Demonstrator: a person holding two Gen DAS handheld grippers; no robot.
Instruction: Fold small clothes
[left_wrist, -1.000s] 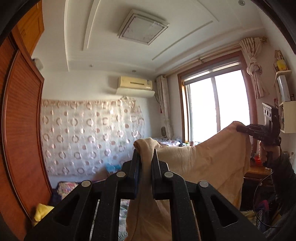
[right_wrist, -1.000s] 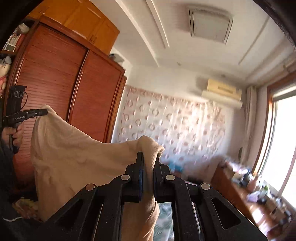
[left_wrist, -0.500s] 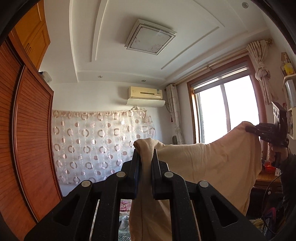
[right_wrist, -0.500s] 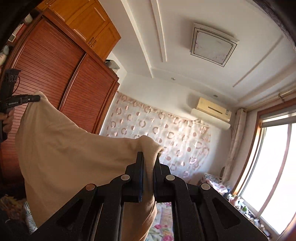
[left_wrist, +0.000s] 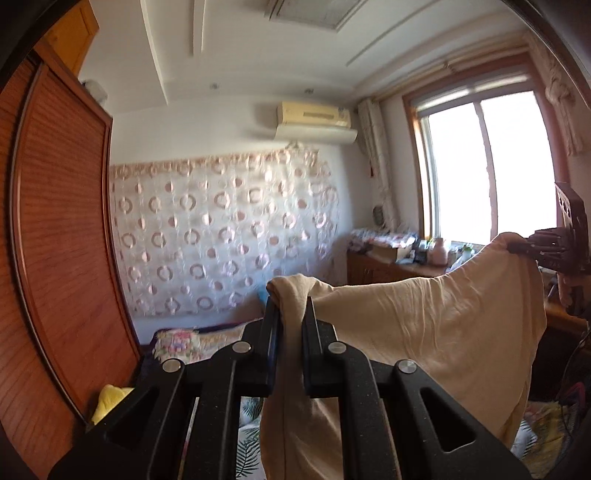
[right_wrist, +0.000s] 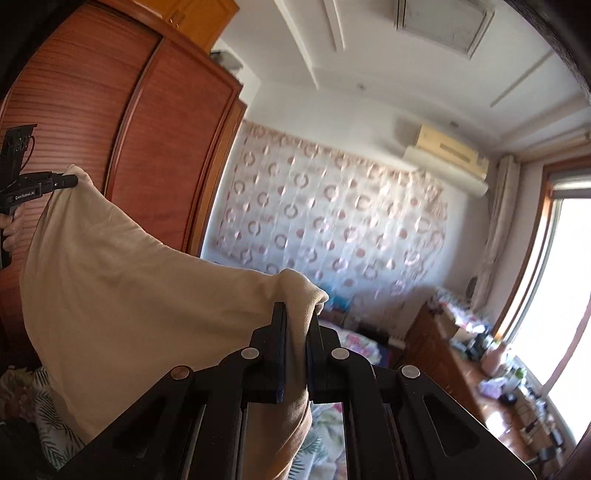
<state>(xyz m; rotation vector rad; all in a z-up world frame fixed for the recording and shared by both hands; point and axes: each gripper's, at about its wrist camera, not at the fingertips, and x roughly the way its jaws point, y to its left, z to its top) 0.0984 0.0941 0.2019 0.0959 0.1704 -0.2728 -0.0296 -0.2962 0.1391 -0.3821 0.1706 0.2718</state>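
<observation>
A beige garment (left_wrist: 424, 332) hangs in the air, stretched between my two grippers. My left gripper (left_wrist: 290, 306) is shut on one top corner, the cloth bunched between its black fingers. My right gripper (right_wrist: 295, 317) is shut on the other top corner of the beige garment (right_wrist: 122, 291). In the left wrist view the right gripper (left_wrist: 517, 245) shows at the far right, pinching the cloth. The right wrist view has the left gripper (right_wrist: 72, 181) at the far left with a hand below it. The garment's lower edge hangs loose over the bed.
A bed with a floral and leaf-print cover (left_wrist: 192, 338) lies below. A tall wooden wardrobe (left_wrist: 62, 240) stands on the left. A patterned curtain (left_wrist: 221, 236) covers the far wall. A cluttered wooden cabinet (right_wrist: 461, 354) runs under the bright window (left_wrist: 487, 170).
Both grippers have come down with the garment still stretched between them. The views have tilted lower, showing less ceiling and more of the bed and cabinet. Both grips are unchanged.
</observation>
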